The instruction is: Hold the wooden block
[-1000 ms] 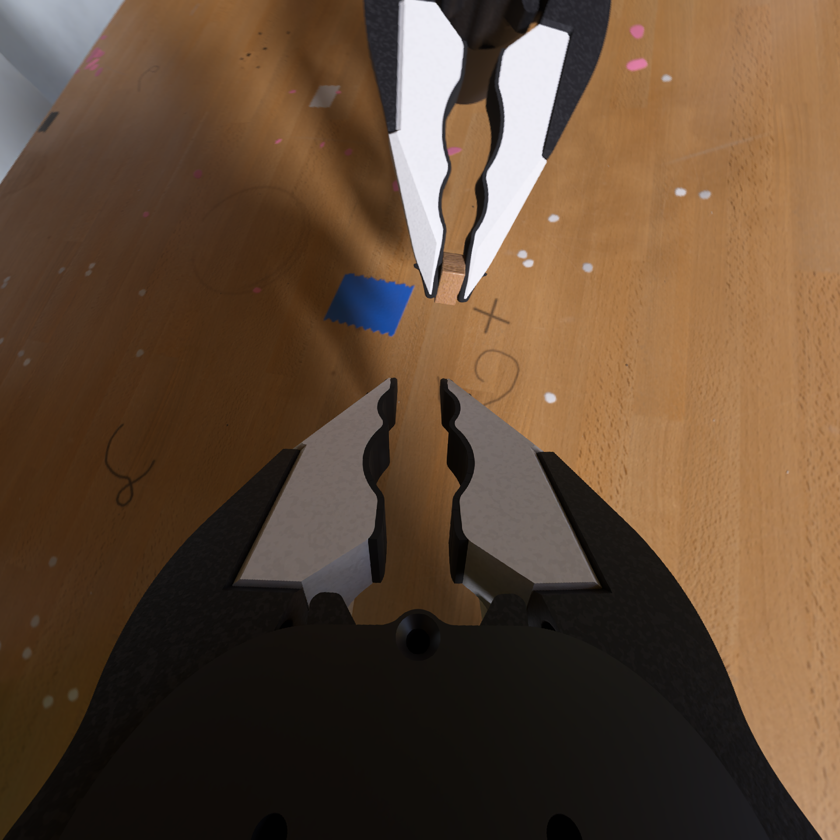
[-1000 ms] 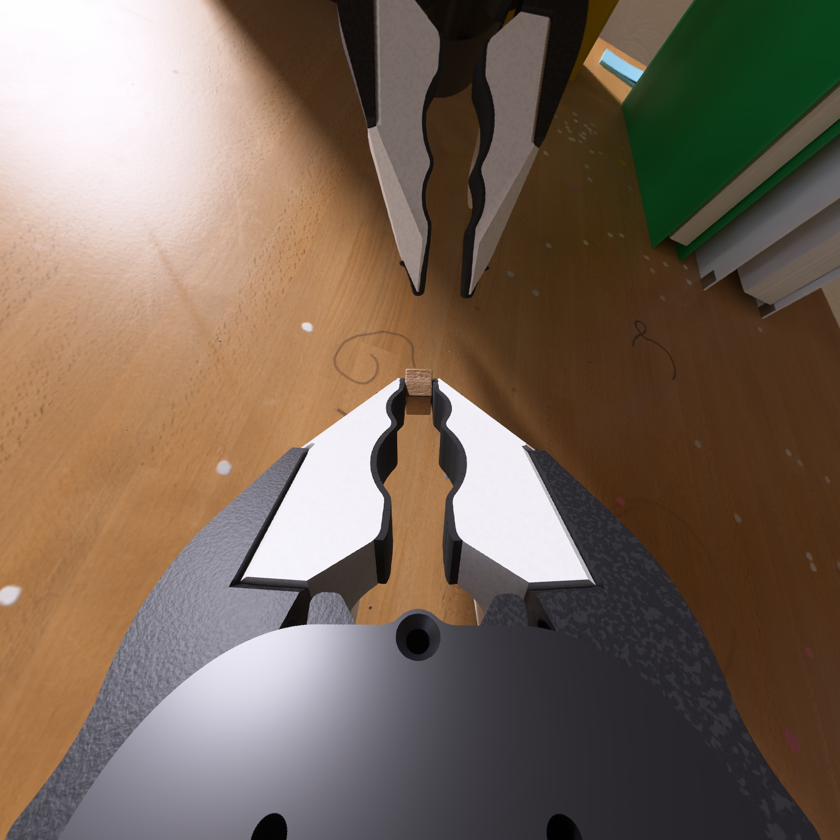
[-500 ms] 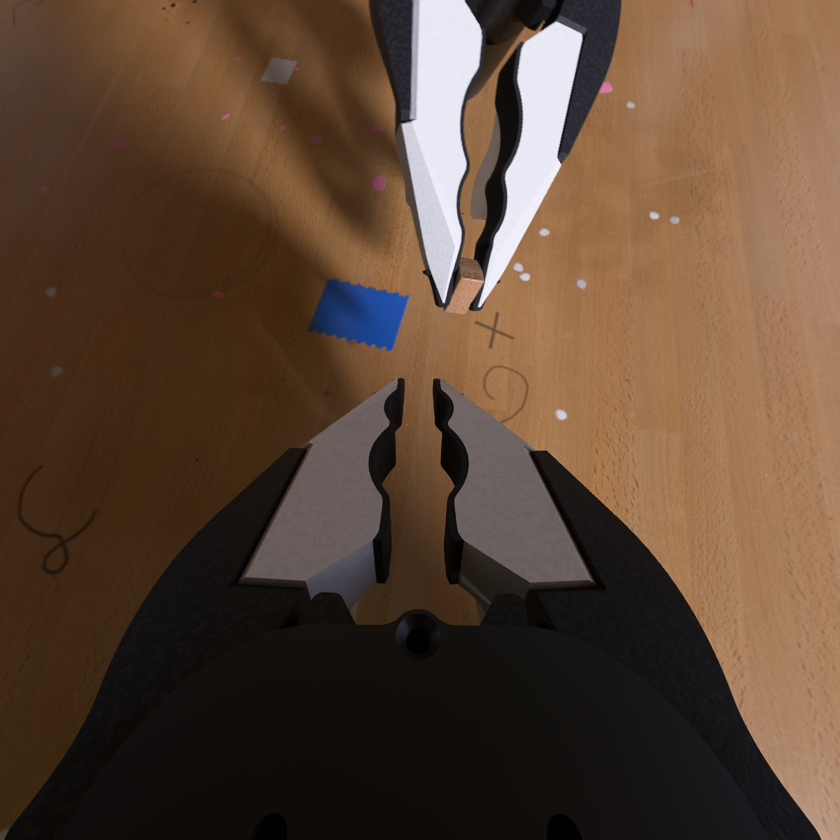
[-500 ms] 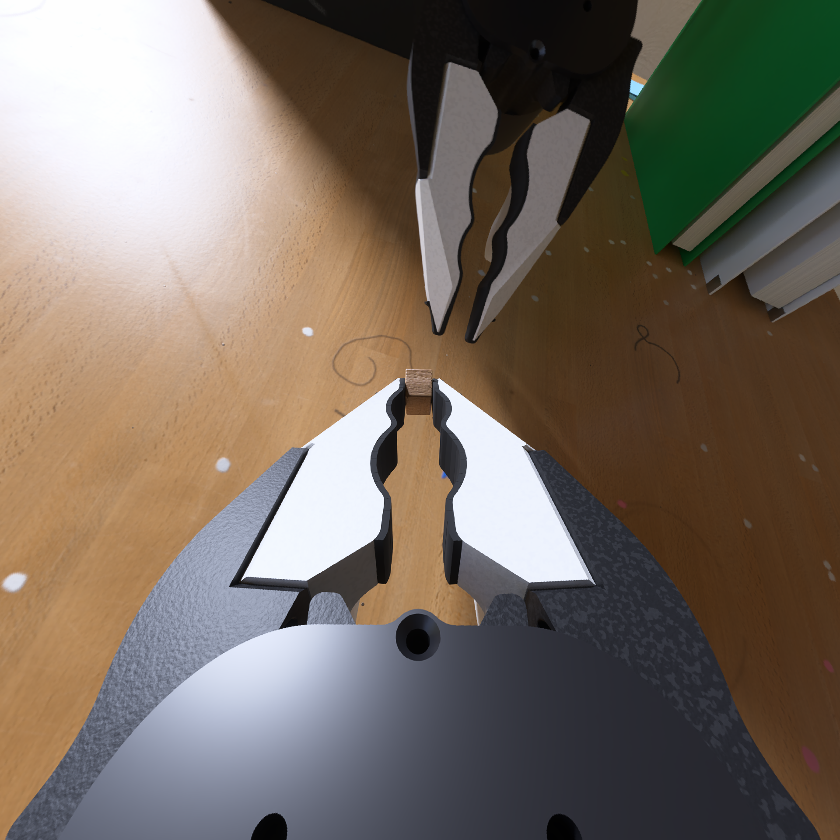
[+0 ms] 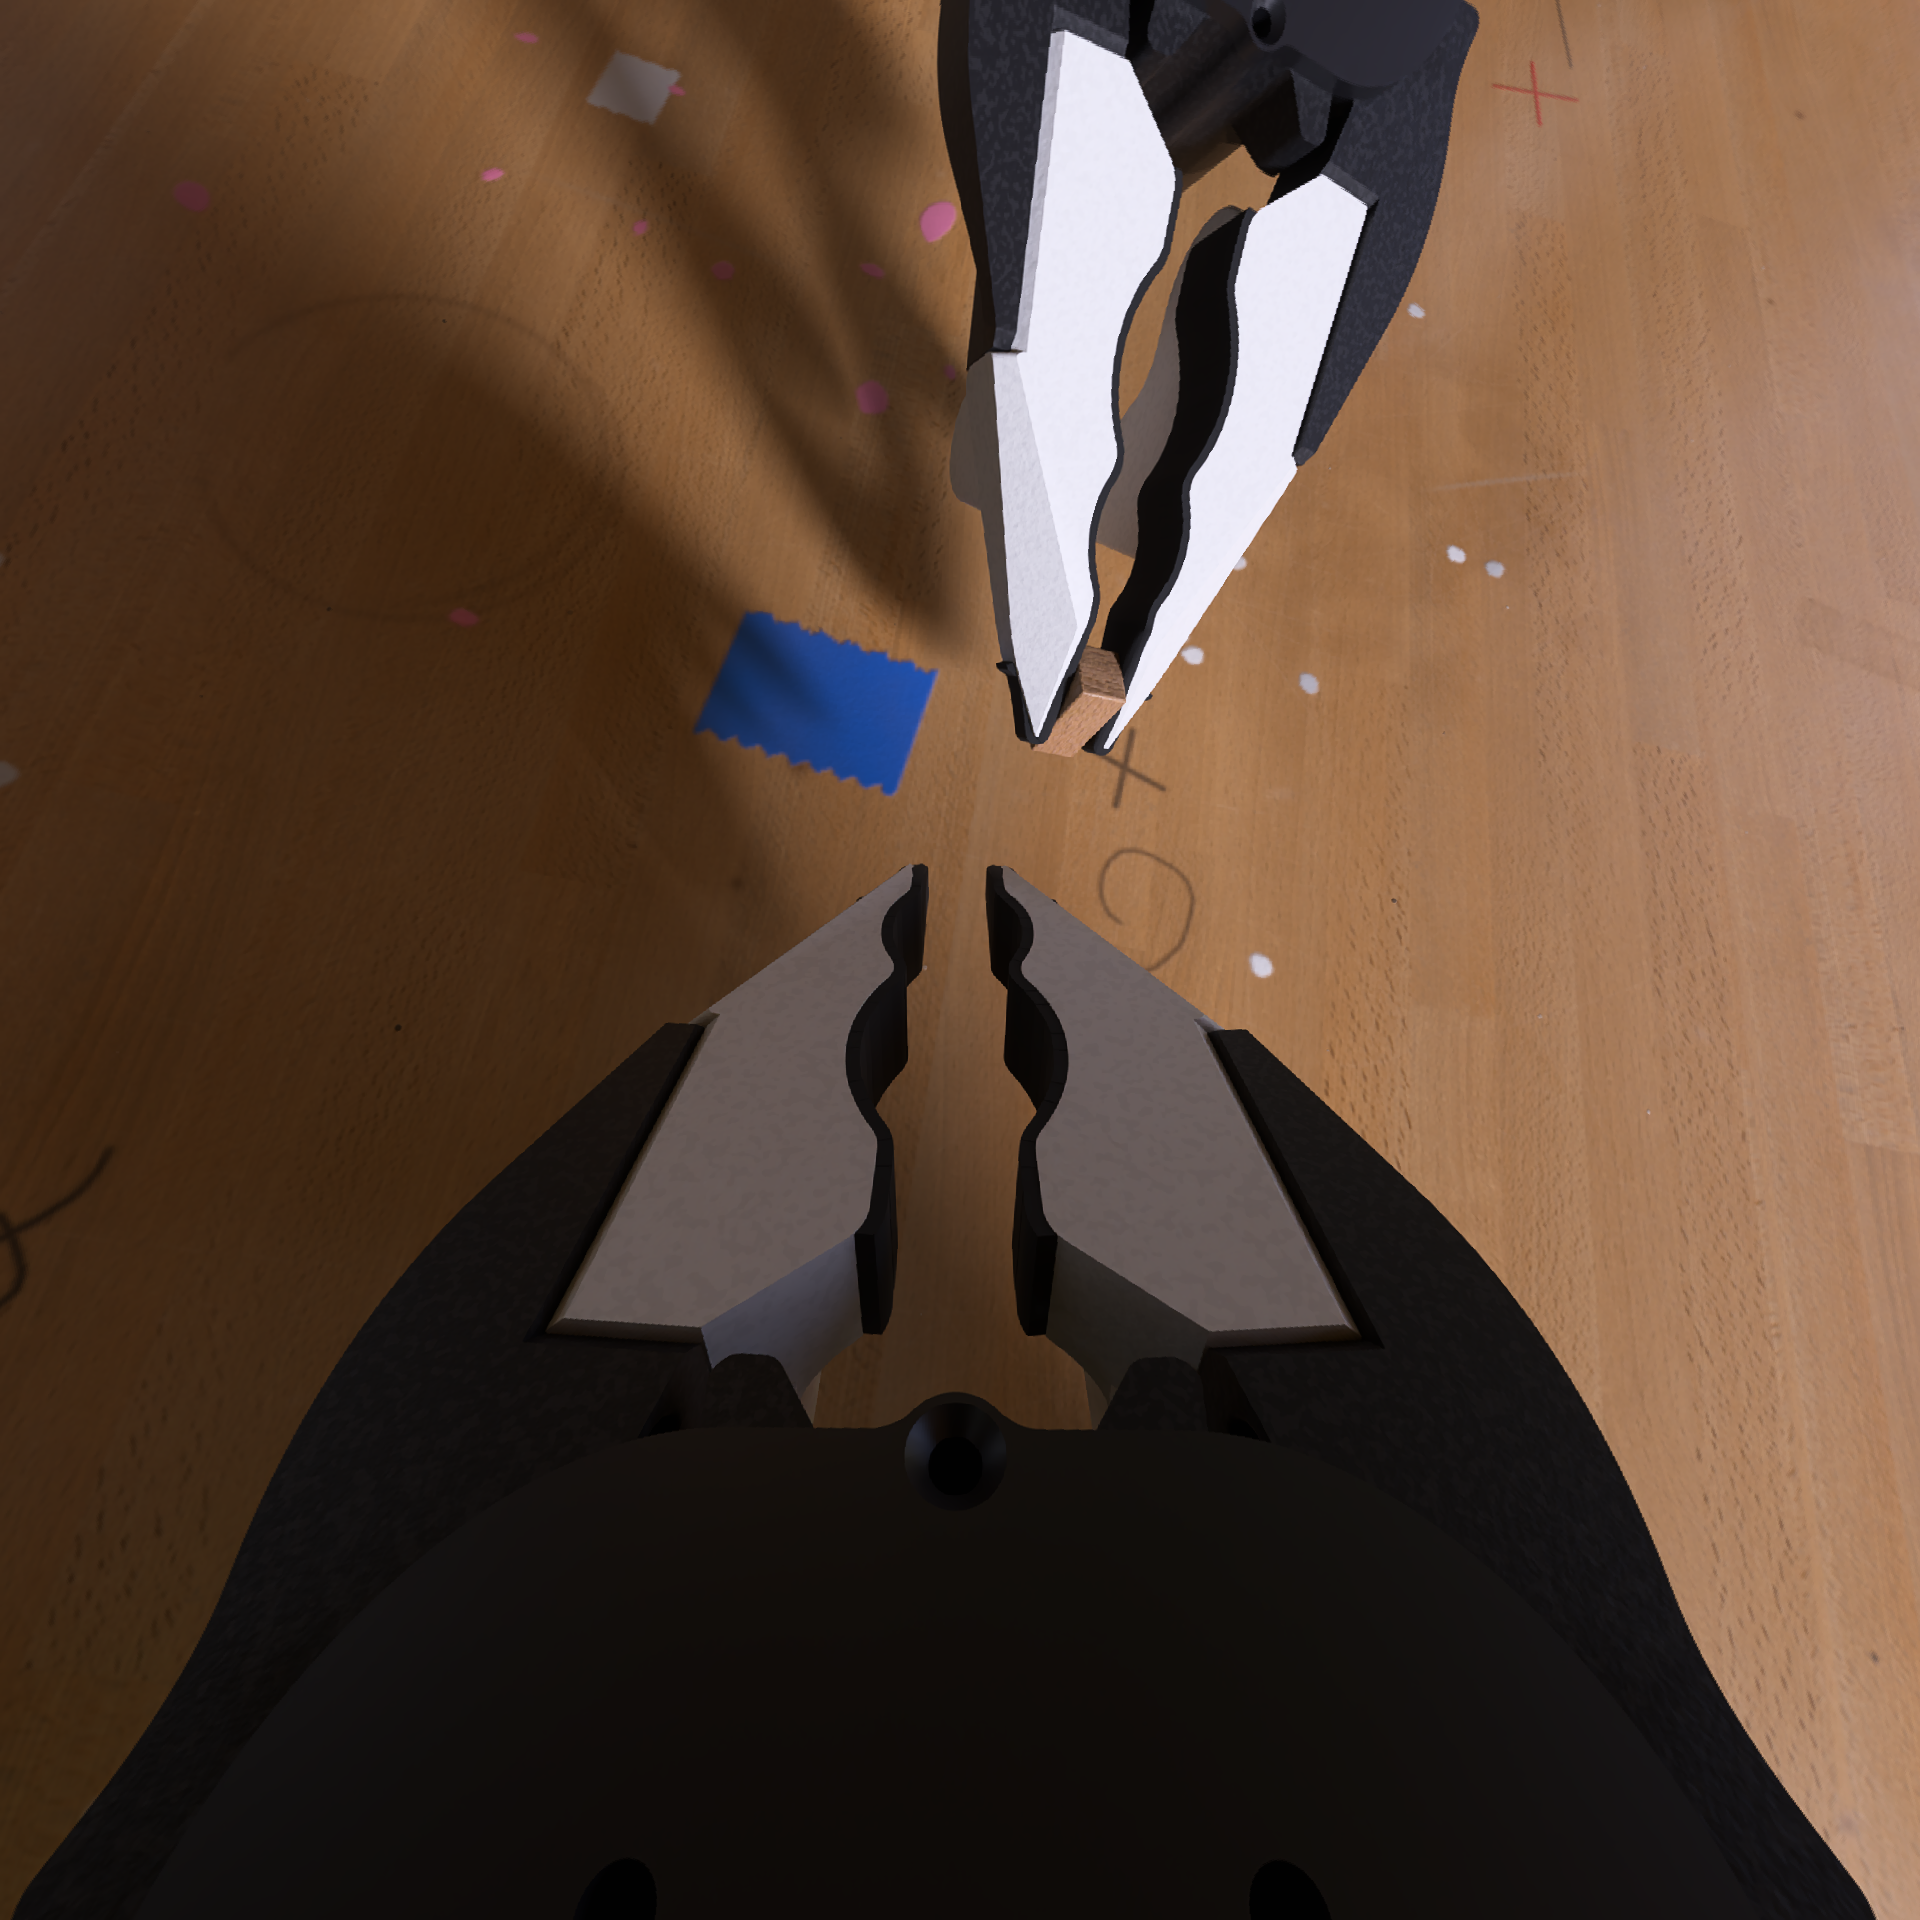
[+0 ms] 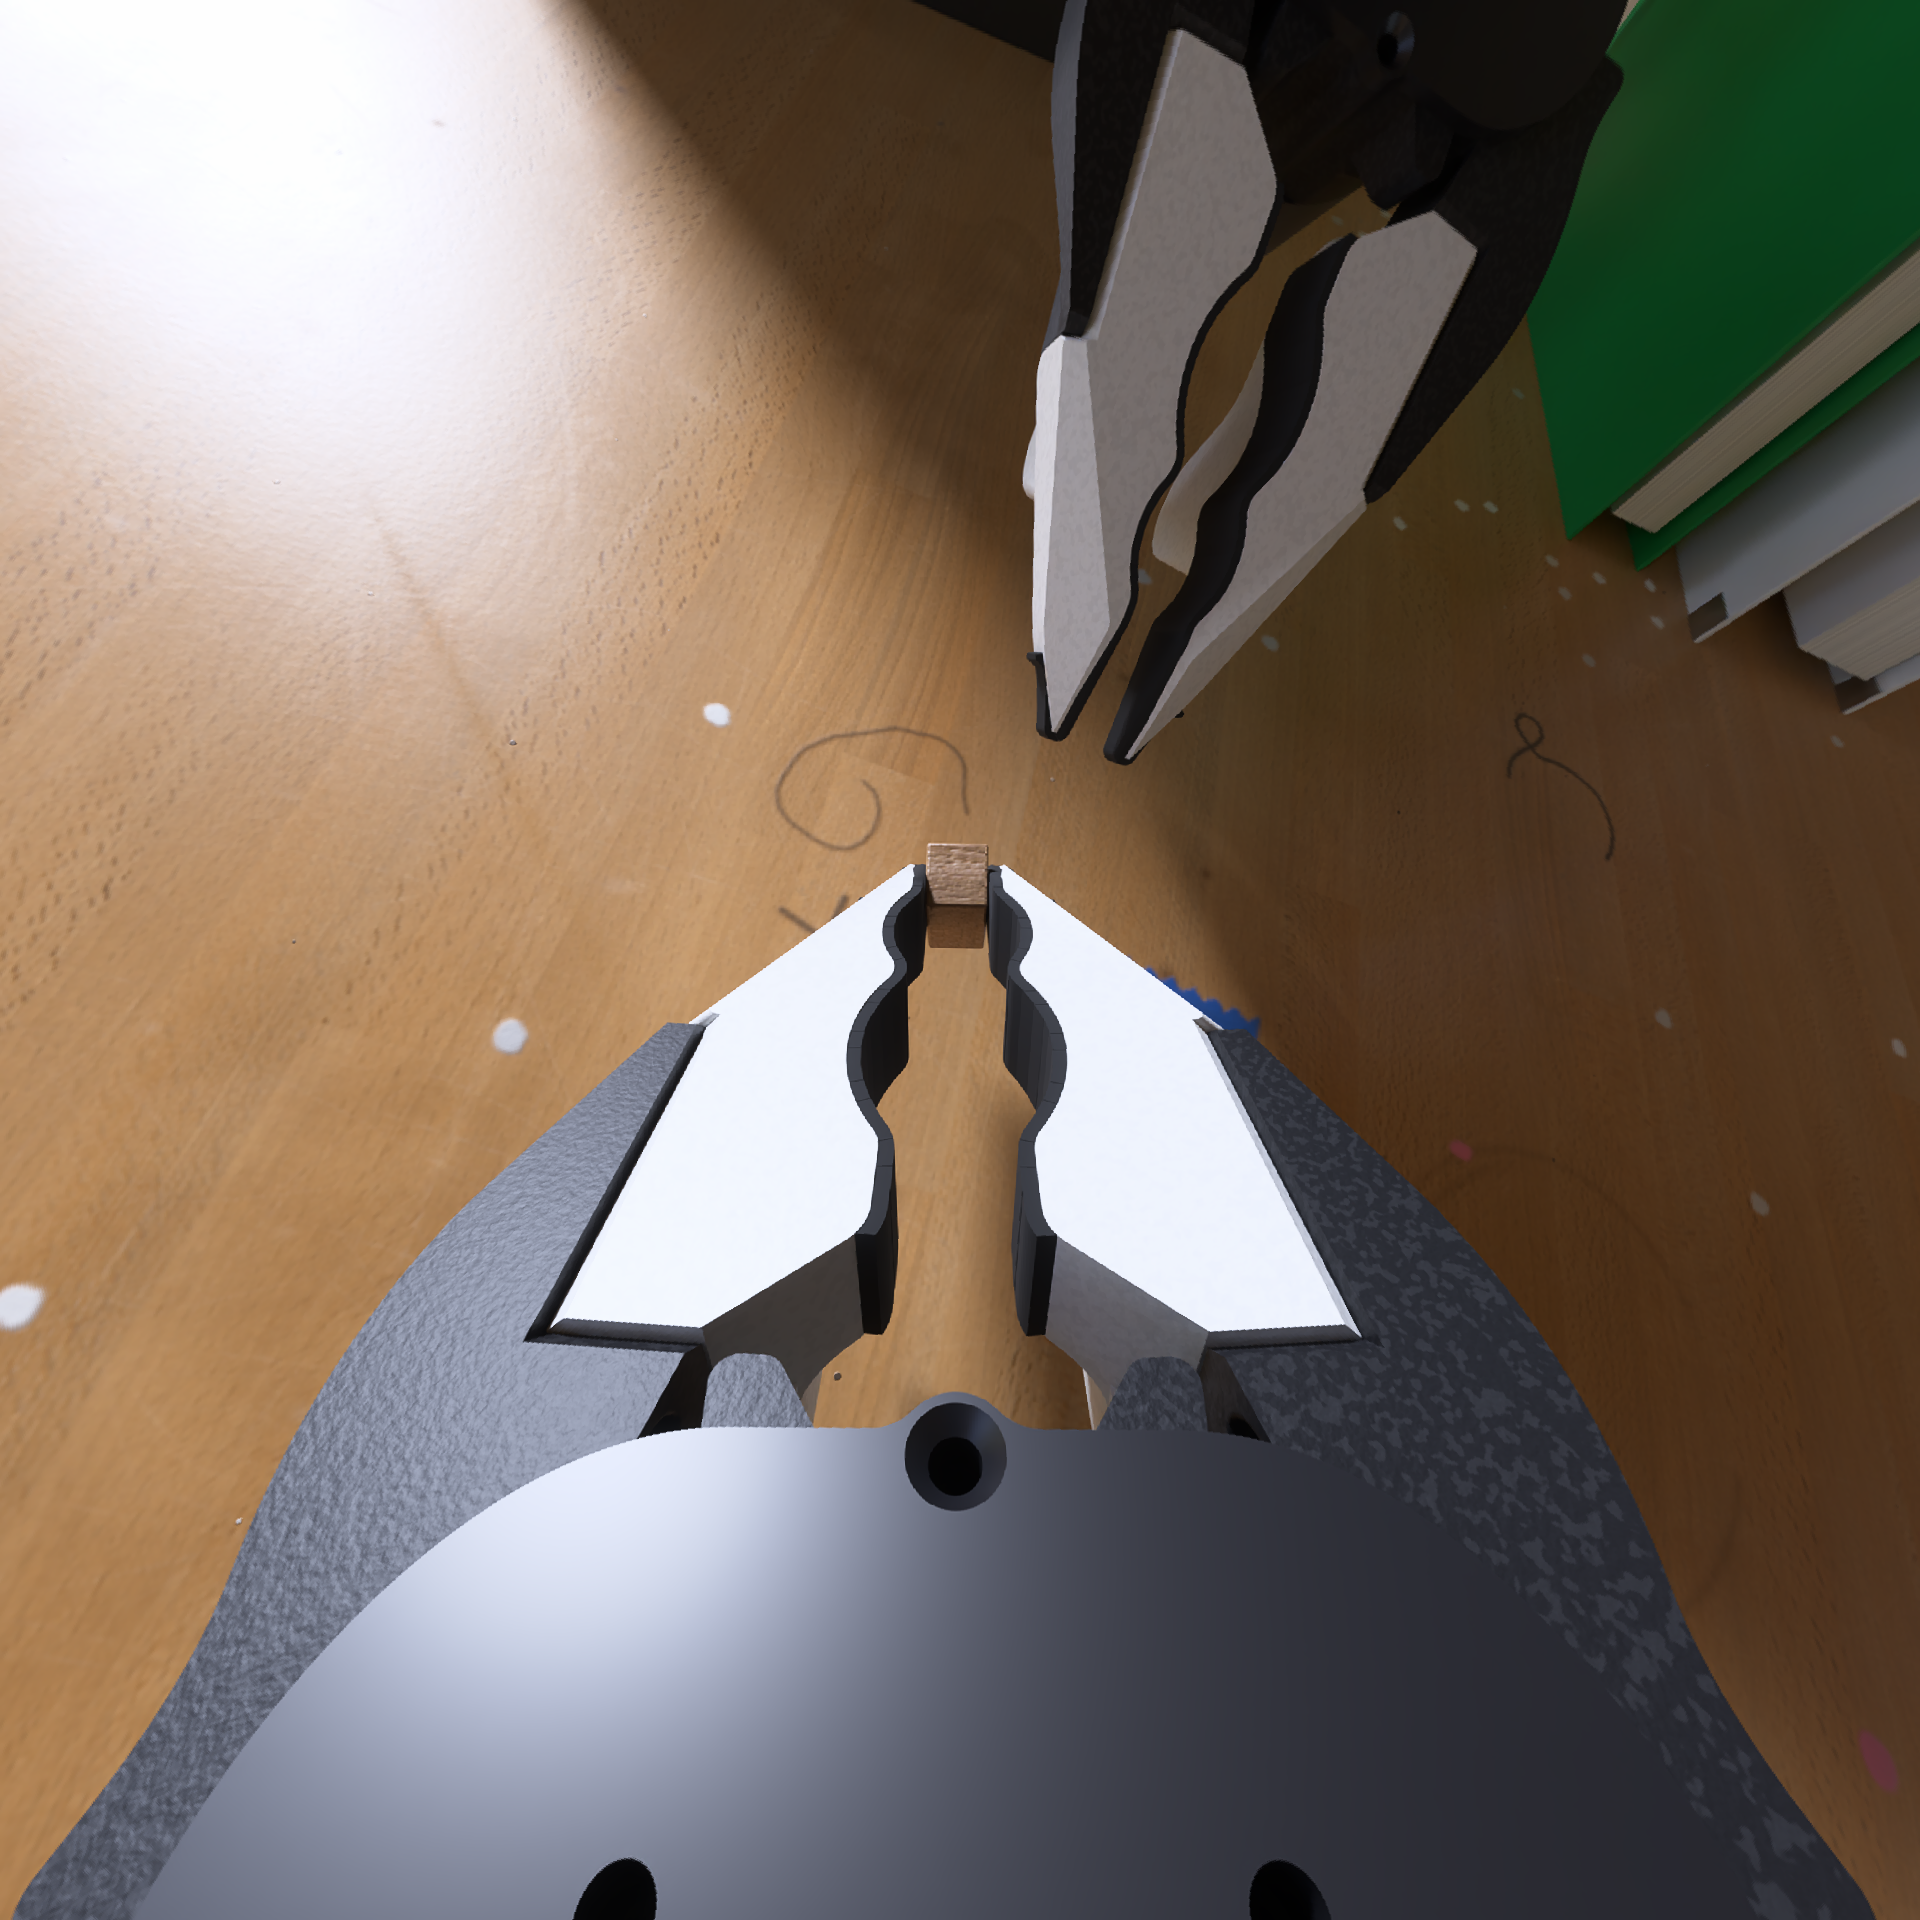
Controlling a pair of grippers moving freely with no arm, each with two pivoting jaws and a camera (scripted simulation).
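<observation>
Pale wooden block [image 6: 956, 875], small and cube-like, sits pinched in the right hand-held gripper [image 6: 956, 883]; left hand-held gripper [image 5: 956, 883] narrowly parted, empty.

A wooden counter [image 5: 1558, 1039] fills both views, its grain flecked with pink and white paint spots and pencilled squiggles. A blue scrap [image 5: 818, 703] with zigzag edges lies flat on it. Stacked books [image 6: 1756, 343], the top one green-covered, sit toward one edge. Bright light washes one corner; broad shadows cross elsewhere
</observation>
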